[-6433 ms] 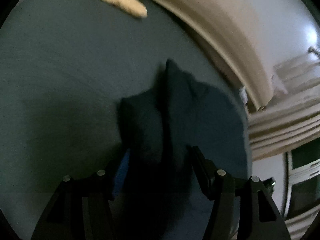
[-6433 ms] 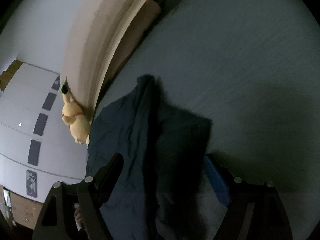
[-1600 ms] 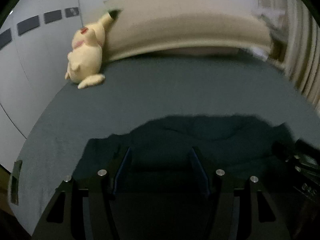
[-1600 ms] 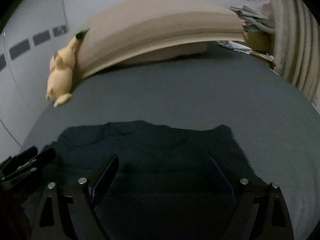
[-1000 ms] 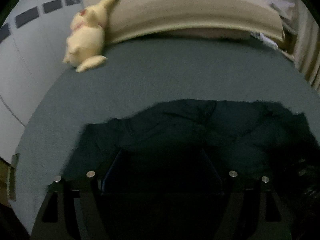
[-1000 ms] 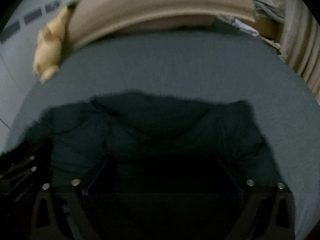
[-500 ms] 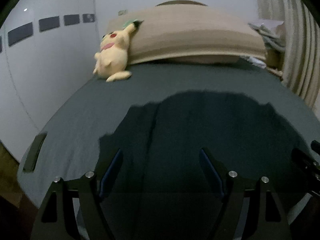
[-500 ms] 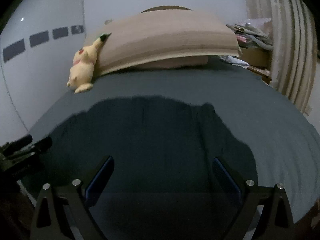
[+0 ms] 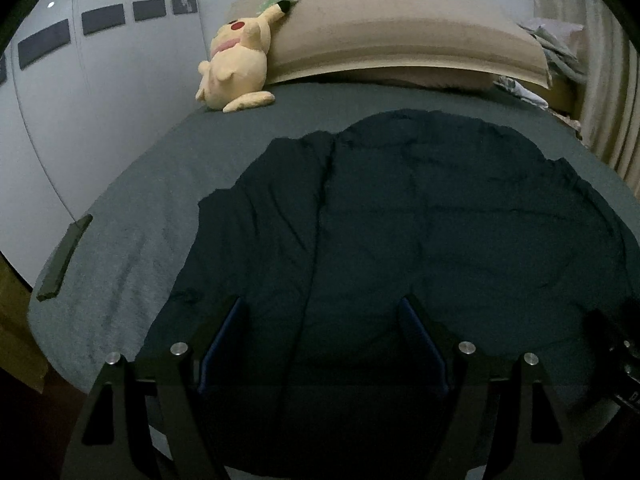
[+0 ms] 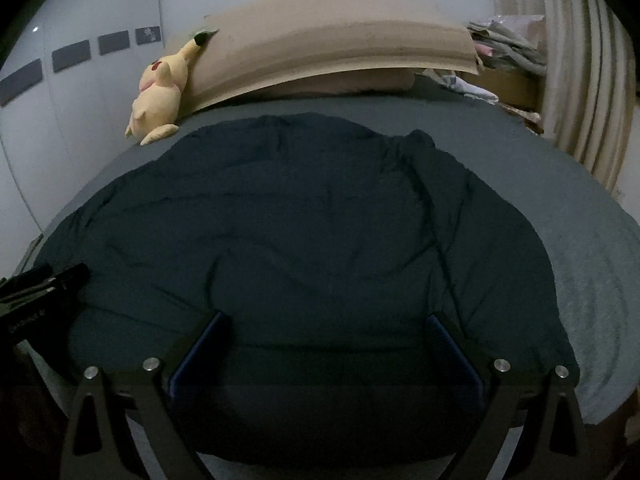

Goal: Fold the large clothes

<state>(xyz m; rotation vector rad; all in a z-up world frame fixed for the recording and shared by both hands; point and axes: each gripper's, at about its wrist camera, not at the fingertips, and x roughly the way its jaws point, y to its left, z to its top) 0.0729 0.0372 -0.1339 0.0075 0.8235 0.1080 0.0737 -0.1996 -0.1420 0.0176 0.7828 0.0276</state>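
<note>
The left wrist view is showing a flat dark bar [image 9: 66, 252] lying on the grey bed sheet [image 9: 132, 216] at the left edge of the frame, and the right gripper's tip is poking in as a black shape at the lower right edge; the right wrist view is missing that bar but is catching the left gripper's black fingers at its left edge and more of the crumpled pile of cloth and paper [image 10: 508, 46] in the upper right, beside the ribbed beige curtain [image 10: 580, 92]. One dark navy garment [image 9: 420, 232] is lying spread across the middle of both frames, soft and creased, with a long fold running down its left part in the left view; one yellow plush toy [image 9: 236, 68] is leaning in the upper left against one tan padded headboard [image 9: 400, 40], curved by the lens. The left gripper [image 9: 324, 344] is standing with its two blue-lined fingers apart over the near hem, clamping nothing; the right gripper [image 10: 326, 354] is likewise standing apart over the cloth, gripping nothing.
</note>
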